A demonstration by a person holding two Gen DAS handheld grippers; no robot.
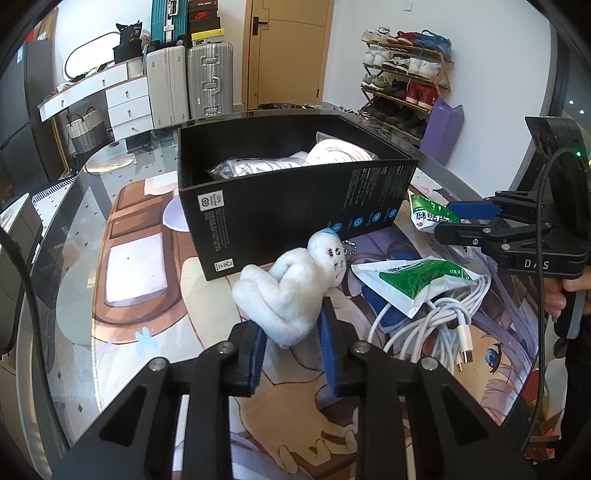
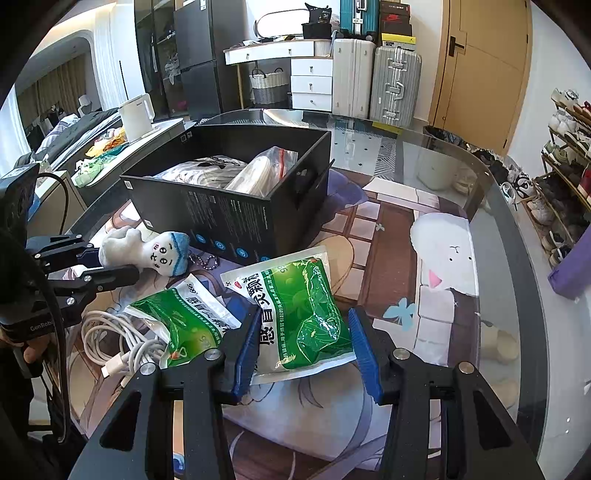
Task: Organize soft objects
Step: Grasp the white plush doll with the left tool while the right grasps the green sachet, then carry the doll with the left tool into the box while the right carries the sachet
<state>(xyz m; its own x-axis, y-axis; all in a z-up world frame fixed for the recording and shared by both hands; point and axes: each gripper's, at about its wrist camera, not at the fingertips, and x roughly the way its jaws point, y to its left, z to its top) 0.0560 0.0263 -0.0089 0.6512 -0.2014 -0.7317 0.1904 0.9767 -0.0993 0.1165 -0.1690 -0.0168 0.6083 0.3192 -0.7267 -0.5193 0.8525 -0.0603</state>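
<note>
Two hand-held grippers over a glass table (image 2: 491,206) with a cartoon-print mat (image 2: 373,236), left gripper (image 1: 291,332) pinching a white plush toy (image 1: 284,291) beside the black box (image 1: 295,206), right gripper (image 2: 303,343) clamping a green pouch (image 2: 295,306), suitcases (image 2: 373,81), shoe rack (image 1: 406,85), wooden door (image 2: 480,66) behind.

A glass tabletop (image 2: 491,206) carries a printed cartoon mat (image 2: 399,236). A coiled white charging cable (image 1: 439,325) lies on the mat. Beyond the table, a white suitcase (image 2: 352,77) and a silver suitcase (image 2: 395,85) stand side by side next to a wooden door (image 2: 484,62), with a teal suitcase (image 2: 356,14) stacked above them. A white drawer unit (image 2: 310,83) stands beside a woven basket (image 2: 267,86). A shoe rack (image 1: 404,85) full of shoes leans against the wall. A white kettle (image 2: 135,114) stands on a side counter.
</note>
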